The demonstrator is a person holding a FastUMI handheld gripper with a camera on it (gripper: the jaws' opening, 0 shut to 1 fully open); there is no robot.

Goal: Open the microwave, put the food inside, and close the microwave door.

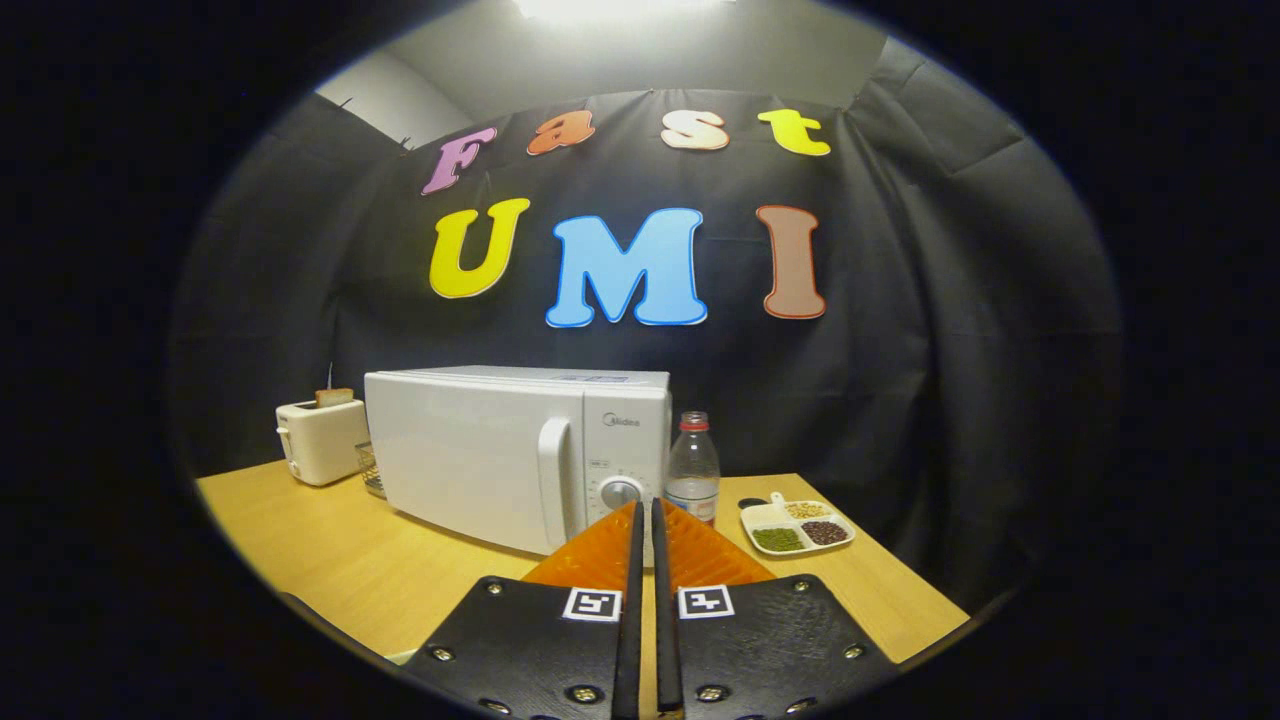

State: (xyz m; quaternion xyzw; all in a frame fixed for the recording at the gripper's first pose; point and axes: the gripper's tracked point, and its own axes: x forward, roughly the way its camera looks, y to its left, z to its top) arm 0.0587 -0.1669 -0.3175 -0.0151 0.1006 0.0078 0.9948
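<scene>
A white microwave (520, 455) stands on the wooden table (330, 545), its door closed and the vertical handle (553, 478) next to the dial panel. To the right, beyond the fingers, lies a white divided dish of food (797, 527) holding green, dark and pale beans. My gripper (646, 512) is shut, its two fingers pressed together with nothing between them, pointing at the microwave's lower right corner from a short distance back.
A clear water bottle with a red cap (693, 468) stands between the microwave and the dish. A white toaster with a slice of bread (320, 437) sits left of the microwave. Bare table lies ahead left of the fingers.
</scene>
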